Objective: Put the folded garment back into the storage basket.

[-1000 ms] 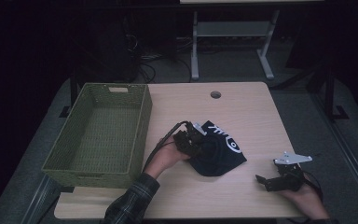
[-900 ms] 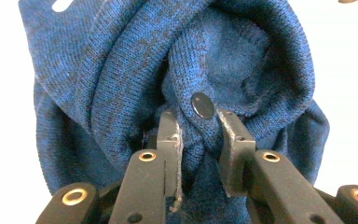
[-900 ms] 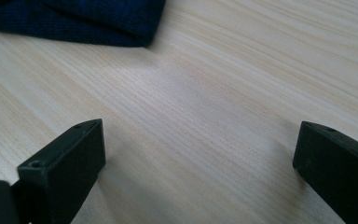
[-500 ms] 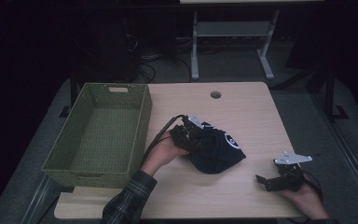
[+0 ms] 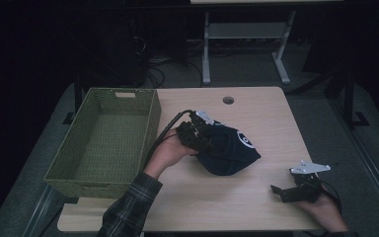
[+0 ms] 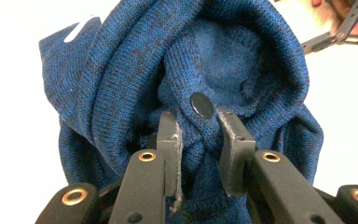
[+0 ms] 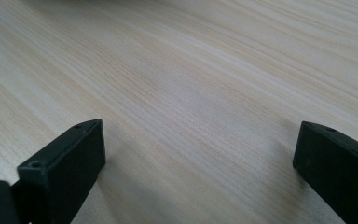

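Clearly left gripper (image 6: 198, 140) pinches the blue knit cap (image 6: 135, 79); right gripper (image 7: 196, 163) rests wide apart on the table (image 7: 191, 70).

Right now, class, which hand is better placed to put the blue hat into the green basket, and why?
Left. The left hand-held gripper is shut on the hat, right beside the basket. The right hand-held gripper rests open on the table, farther away.

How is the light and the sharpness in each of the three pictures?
High view: dim, dark surroundings, table lit. Left gripper view: background overexposed to white, blue knitted cap sharp. Right gripper view: even light, soft jaw shadows on the wood, far edge blurred.
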